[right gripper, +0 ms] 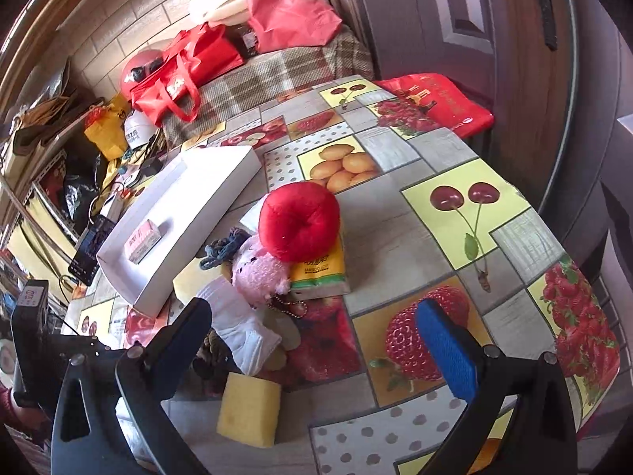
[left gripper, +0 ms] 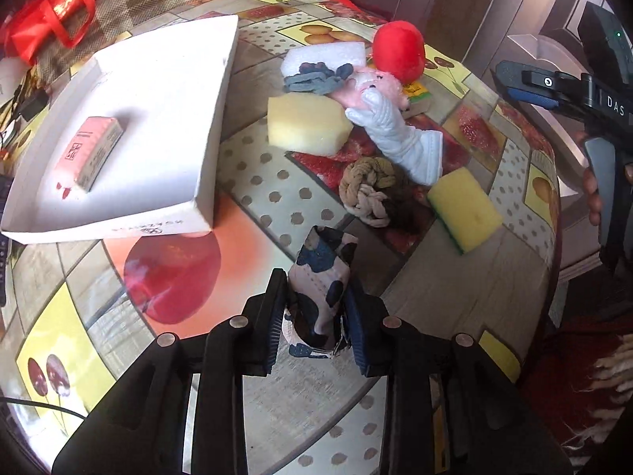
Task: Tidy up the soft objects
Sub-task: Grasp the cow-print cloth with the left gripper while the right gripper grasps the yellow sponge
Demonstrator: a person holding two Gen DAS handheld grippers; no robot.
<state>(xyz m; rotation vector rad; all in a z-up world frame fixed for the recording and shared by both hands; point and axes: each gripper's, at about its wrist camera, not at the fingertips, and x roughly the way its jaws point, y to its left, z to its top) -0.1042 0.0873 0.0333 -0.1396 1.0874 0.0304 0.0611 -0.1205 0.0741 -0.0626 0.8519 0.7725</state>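
My left gripper (left gripper: 314, 308) is shut on a blue, black and white patterned cloth roll (left gripper: 320, 277), held above the table just right of the white box (left gripper: 130, 126). A pink tissue pack (left gripper: 89, 152) lies in the box. A pile of soft things lies beyond: a pale yellow sponge (left gripper: 306, 122), white foam block (left gripper: 324, 57), grey-blue cloth (left gripper: 316, 79), pink plush (left gripper: 379, 85), red plush ball (left gripper: 399, 51), white glove (left gripper: 399, 134), rope knot (left gripper: 370, 190) and yellow-green sponge (left gripper: 465, 208). My right gripper (right gripper: 316, 340) is open and empty, over the glove (right gripper: 237, 328) and strawberry print.
The table (right gripper: 435, 150) wears a fruit-print oilcloth. Red bags (right gripper: 190, 67) sit on a plaid-covered seat behind it. A yellow packet (right gripper: 322, 269) lies under the red ball (right gripper: 298, 225). Clutter, cables and a phone (right gripper: 89, 249) line the left side. A door stands at the right.
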